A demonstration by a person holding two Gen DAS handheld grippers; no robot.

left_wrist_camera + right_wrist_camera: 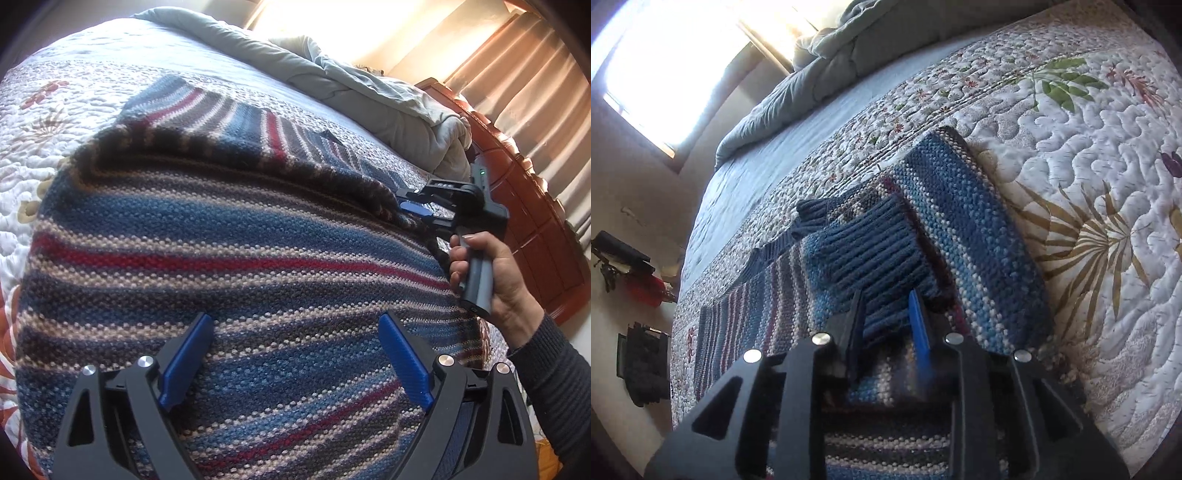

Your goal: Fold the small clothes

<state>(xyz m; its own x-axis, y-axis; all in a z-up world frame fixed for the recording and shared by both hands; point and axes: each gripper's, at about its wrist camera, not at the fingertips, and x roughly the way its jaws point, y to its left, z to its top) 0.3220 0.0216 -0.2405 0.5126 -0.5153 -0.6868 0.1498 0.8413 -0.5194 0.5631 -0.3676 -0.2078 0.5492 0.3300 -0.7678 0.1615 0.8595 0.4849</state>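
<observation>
A knitted sweater (221,258) with blue, red and cream stripes lies spread on the quilted bed. My left gripper (295,319) hovers open over its near part, with nothing between the blue pads. One side of the sweater is folded over onto the body. At that fold a hand (491,273) holds my right gripper (415,208) low on the fabric. In the right wrist view, my right gripper (886,295) stands narrowly open with the ribbed blue cuff (871,251) lying between its fingers on the striped sweater (960,240).
The flowered quilt (1071,166) covers the bed. A bunched grey duvet (369,92) lies at the far end. A red-brown wooden bed frame (517,206) and beige curtains (535,74) stand to the right. Dark items (642,369) hang left, below a bright window (665,74).
</observation>
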